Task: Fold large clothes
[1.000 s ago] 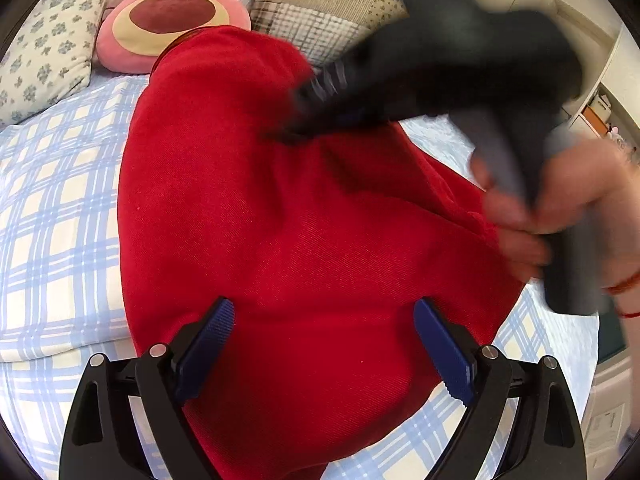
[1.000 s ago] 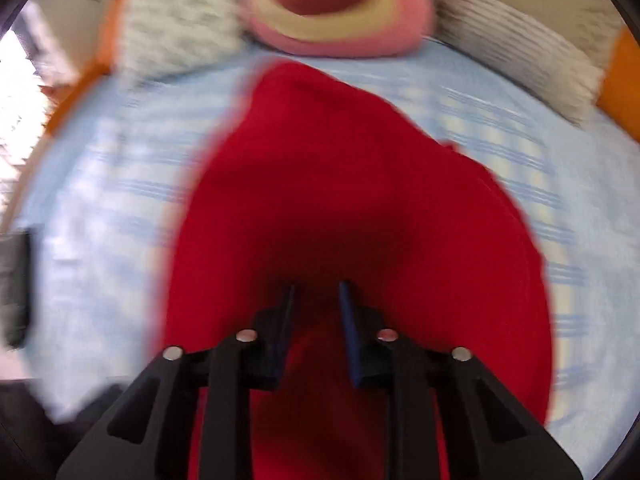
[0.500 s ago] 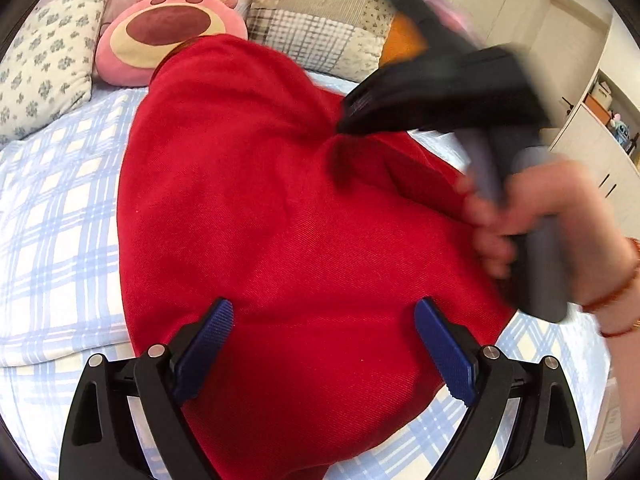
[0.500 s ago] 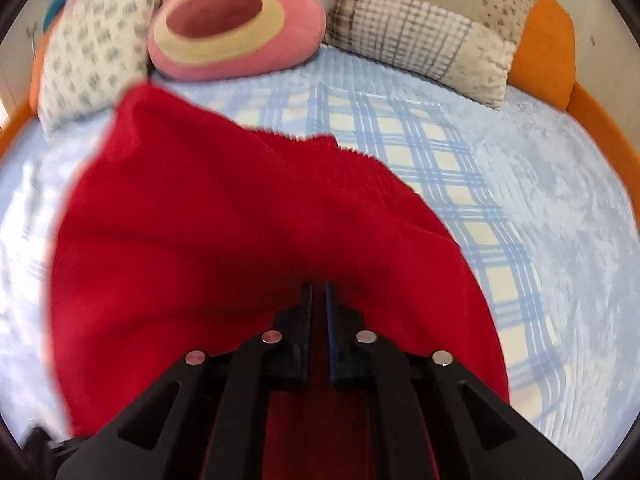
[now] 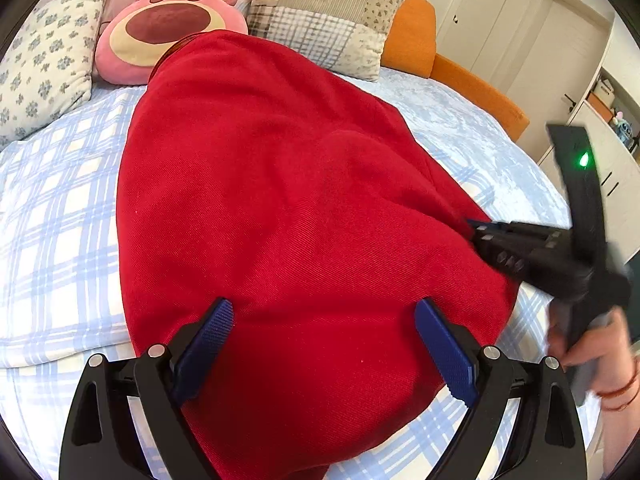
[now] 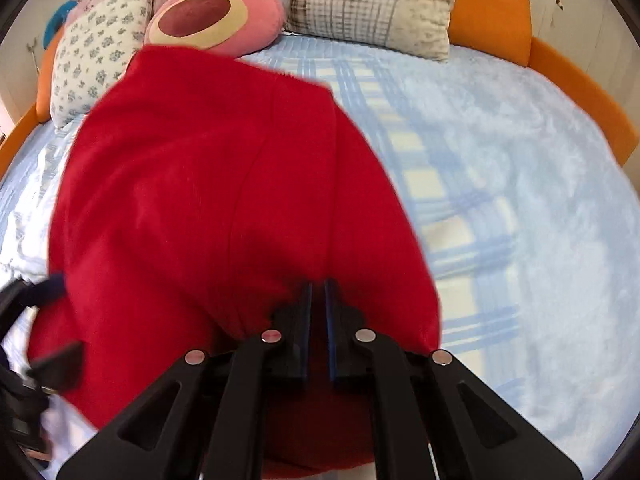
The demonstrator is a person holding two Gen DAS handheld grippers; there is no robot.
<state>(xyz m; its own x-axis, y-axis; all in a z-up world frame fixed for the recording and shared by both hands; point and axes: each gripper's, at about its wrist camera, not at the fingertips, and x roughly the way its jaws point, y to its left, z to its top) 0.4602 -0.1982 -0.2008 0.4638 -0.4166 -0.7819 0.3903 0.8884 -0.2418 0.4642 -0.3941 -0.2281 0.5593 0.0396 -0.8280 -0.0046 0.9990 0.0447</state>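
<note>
Red garment [image 5: 288, 216]: big red knit piece spread over the bed [image 5: 52, 208], fills the middle of the left wrist view, top edge reaching up to the pink plush at upper centre.
Left tongs [image 5: 324, 344]: bottom of the frame, blue pads wide apart, straddling the near part of the red fabric, not pinching anything.
Right tongs [image 6: 317, 332]: bottom centre of the right wrist view, pads pulled nearly together and clamped on a bunched bit of the garment's edge, fabric draping away toward the upper left.
Right tongs, seen from the left side: dark and a bit blurry at the right edge of the frame, tips against the garment's right edge, green light on the body.
Hand [image 5: 592, 356]: lower right, wrapped round that handle, red string on the wrist.
Bed: blue and white plaid cover, fluffy pale blue on the right.
Pillows: pink bear plush [image 5: 168, 32] upper centre, floral pillow [image 5: 40, 60] upper left, patchwork pillow [image 5: 328, 12] upper right.
</note>
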